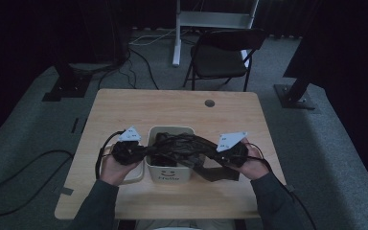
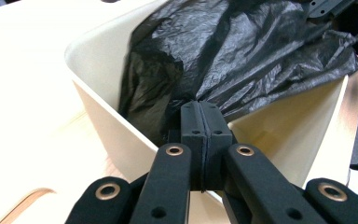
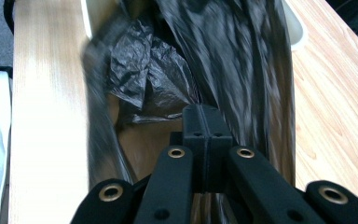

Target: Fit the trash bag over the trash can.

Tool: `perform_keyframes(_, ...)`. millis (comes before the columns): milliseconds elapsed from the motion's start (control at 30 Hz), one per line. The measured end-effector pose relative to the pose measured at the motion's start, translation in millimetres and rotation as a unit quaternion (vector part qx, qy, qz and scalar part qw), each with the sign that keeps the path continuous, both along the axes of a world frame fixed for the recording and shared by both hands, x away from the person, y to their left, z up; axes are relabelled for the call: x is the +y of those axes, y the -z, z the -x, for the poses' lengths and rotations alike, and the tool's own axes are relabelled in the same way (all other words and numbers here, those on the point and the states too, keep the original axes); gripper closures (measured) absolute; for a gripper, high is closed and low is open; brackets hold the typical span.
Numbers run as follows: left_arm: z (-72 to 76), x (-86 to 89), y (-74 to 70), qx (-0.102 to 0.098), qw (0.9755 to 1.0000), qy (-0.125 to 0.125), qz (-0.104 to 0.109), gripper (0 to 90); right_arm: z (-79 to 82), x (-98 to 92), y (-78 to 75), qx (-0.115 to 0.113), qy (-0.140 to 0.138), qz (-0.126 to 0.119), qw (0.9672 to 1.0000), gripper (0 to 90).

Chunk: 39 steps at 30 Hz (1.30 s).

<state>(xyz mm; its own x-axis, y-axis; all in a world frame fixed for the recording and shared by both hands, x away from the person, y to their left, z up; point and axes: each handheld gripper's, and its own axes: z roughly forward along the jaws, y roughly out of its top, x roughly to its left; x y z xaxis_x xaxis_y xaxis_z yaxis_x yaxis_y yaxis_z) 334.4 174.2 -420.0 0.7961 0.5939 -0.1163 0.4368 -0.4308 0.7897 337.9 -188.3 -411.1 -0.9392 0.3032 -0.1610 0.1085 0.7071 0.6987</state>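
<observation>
A white bin [image 1: 170, 176] marked "Hello" stands at the middle of the wooden table [image 1: 172, 108]. A black plastic bag [image 1: 182, 143] is stretched over its opening between my two grippers. My left gripper [image 1: 145, 152] is at the bin's left rim. In the left gripper view its jaws [image 2: 206, 116] are shut on a pinch of the bag [image 2: 242, 51], above the bin's wall [image 2: 107, 116]. My right gripper [image 1: 210, 153] is at the bin's right side. Its jaws [image 3: 206, 119] are pressed together on the bag [image 3: 144, 70], which is blurred there. Loose bag [image 1: 215, 171] lies on the table below it.
A pale flat board [image 1: 135, 178] with a cutout lies against the bin's left side. The table has a round cable hole [image 1: 210, 103] at the back. Behind the table stand a folding chair [image 1: 220, 55] and a white stand leg [image 1: 176, 33]. Cables [image 1: 19, 191] run over the floor at left.
</observation>
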Motion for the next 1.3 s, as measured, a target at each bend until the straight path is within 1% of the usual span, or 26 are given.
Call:
perform_keyframes(100, 2.2, 5.3, -0.6, -0.002, 1.0, -0.003, 0.005, 90.0, 0.7, -5.4, 0.7, 0.002, 0.007, 0.003, 1.0, 90.0)
perform_keyframes(333, 8.4, 13.8, -5.1, -0.011, 0.9999, -0.01, 0.006, 90.0, 1.0, -15.3, 0.1, 0.002, 0.019, 0.0, 0.9998, 90.0)
perform_keyframes(433, 10.4, 19.3, -6.5, -0.011, 0.9998, -0.014, 0.012, 90.0, 1.3, -17.5, 0.1, 0.001, 0.022, -0.001, 0.9998, 90.0)
perform_keyframes(533, 10.7, 24.8, -5.8, -0.005, 0.9996, -0.017, 0.023, 90.0, 1.9, -18.0, -0.1, 0.001, 0.021, 0.0, 0.9998, 90.0)
perform_keyframes(633, 11.2, 25.2, -5.1, -0.003, 0.9995, -0.016, 0.027, 90.0, 1.7, -17.5, -0.4, 0.0, 0.021, 0.0, 0.9998, 90.0)
perform_keyframes(800, 10.6, 22.4, -4.6, -0.002, 0.9995, -0.014, 0.027, 89.8, 1.3, -17.1, -1.3, 0.0, 0.024, -0.002, 0.9997, 90.0)
perform_keyframes(867, 10.8, 21.6, -5.3, -0.005, 0.9995, -0.015, 0.027, 85.5, 1.6, -16.8, -1.2, -0.001, 0.022, -0.003, 0.9997, 90.0)
perform_keyframes(933, 12.0, 20.6, -7.0, -0.013, 0.9996, -0.009, 0.024, 79.1, 1.9, -16.5, -1.3, -0.002, 0.021, -0.004, 0.9998, 90.0)
perform_keyframes(1000, 13.1, 19.4, -9.8, -0.02, 0.9995, -0.009, 0.024, 71.1, 2.0, -16.0, -1.3, -0.002, 0.02, -0.005, 0.9998, 90.0)
perform_keyframes(1033, 13.3, 18.9, -11.2, -0.022, 0.9995, -0.008, 0.022, 69.0, 2.0, -15.6, -1.3, -0.003, 0.019, -0.004, 0.9998, 90.0)
perform_keyframes(1133, 12.8, 16.5, -16.6, -0.029, 0.9994, -0.003, 0.02, 65.2, 2.0, -14.2, -1.2, -0.003, 0.018, -0.004, 0.9998, 90.0)
perform_keyframes(1300, 10.9, 12.1, -25.7, -0.039, 0.9991, 0.002, 0.015, 62.1, 1.6, -12.9, -1.1, -0.003, 0.016, -0.005, 0.9998, 90.0)
